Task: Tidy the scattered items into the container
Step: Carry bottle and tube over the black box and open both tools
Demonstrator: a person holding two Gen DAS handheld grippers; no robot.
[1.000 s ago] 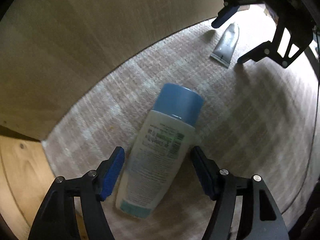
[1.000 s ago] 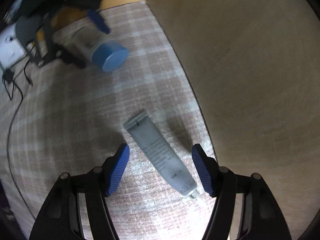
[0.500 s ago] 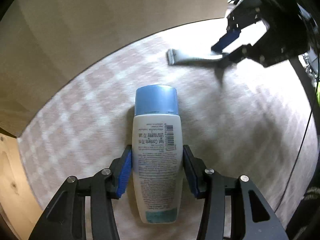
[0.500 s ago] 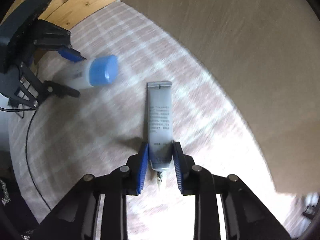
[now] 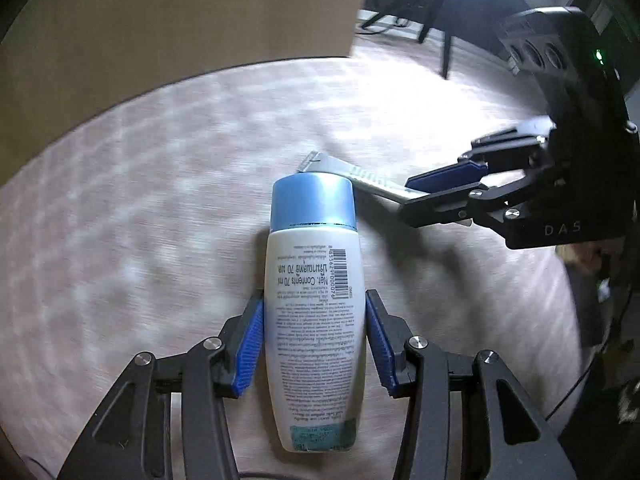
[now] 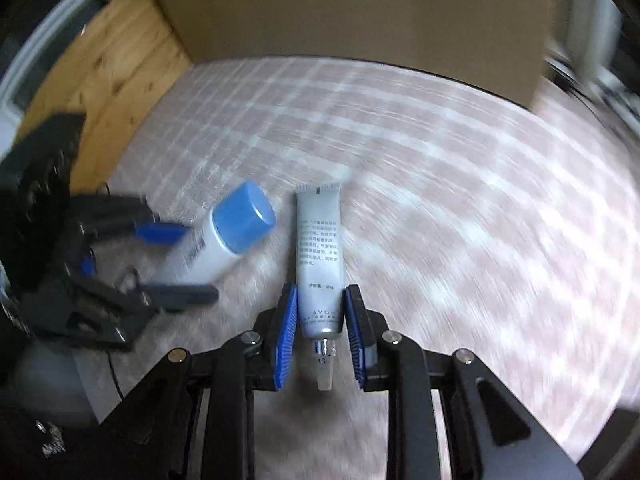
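Left tool (image 5: 314, 344), right tool (image 6: 320, 320): both clamped, angled steeply down.

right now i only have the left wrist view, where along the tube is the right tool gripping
observer: near its nozzle end. The right tool has both pads on the tube just above the silver neck, with the print facing up.
operator: is it capped
observer: yes, a clear cap sits on the neck, on the camera side of the pads.
operator: what else am i missing
observer: wooden boards border the checked cloth at the left corner of the cardboard box.
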